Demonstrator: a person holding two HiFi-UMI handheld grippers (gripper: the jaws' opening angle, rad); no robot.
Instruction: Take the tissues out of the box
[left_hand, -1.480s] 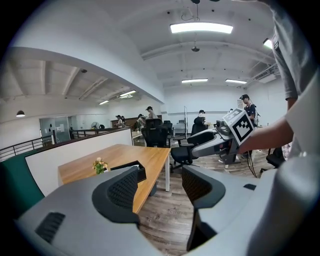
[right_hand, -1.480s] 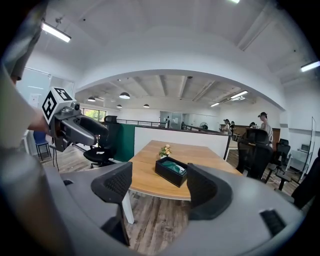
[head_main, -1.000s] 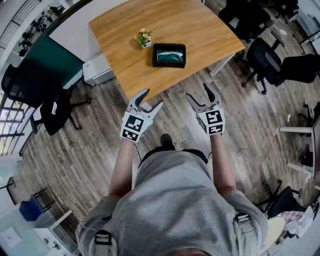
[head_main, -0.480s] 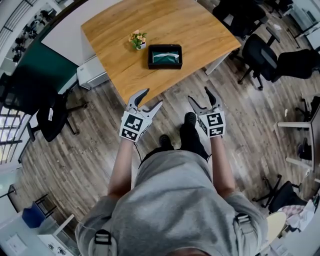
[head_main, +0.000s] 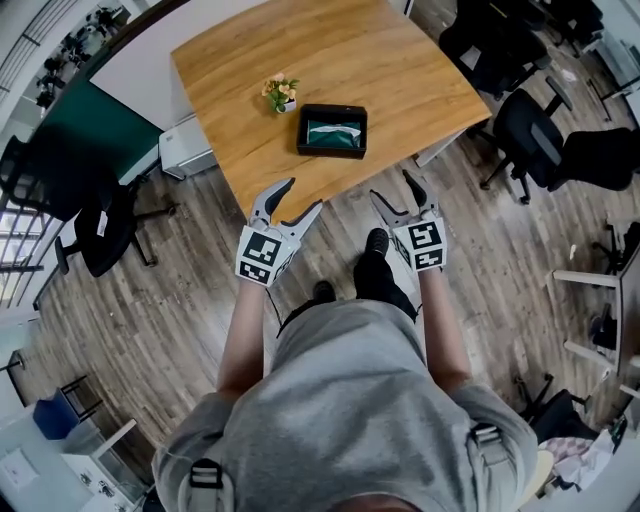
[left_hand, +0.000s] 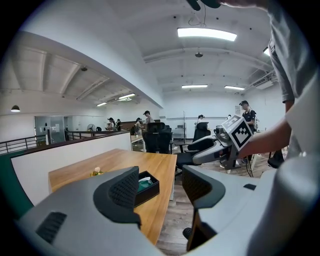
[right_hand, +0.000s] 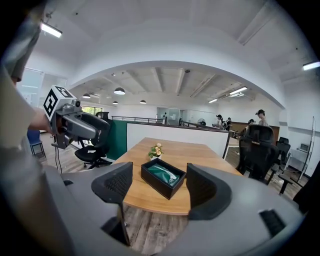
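Note:
A black open box (head_main: 332, 131) holding a green tissue pack with a white tissue tip sits on the wooden table (head_main: 260, 70) near its front edge; it also shows as the box (right_hand: 163, 177) and the box (left_hand: 146, 187). Both grippers hang over the floor, short of the table's front edge. My left gripper (head_main: 292, 200) is open and holds nothing. My right gripper (head_main: 394, 189) is open too, with the box seen between its jaws from a distance.
A small flower pot (head_main: 281, 93) stands just left of the box. Black office chairs (head_main: 535, 125) stand right of the table, another chair (head_main: 105, 235) on the left. A white cabinet (head_main: 185, 147) is beside the table's left corner. Wooden floor lies underfoot.
The person has stepped toward the table; one foot came forward between the grippers. Both grippers stay open and keep their spacing.

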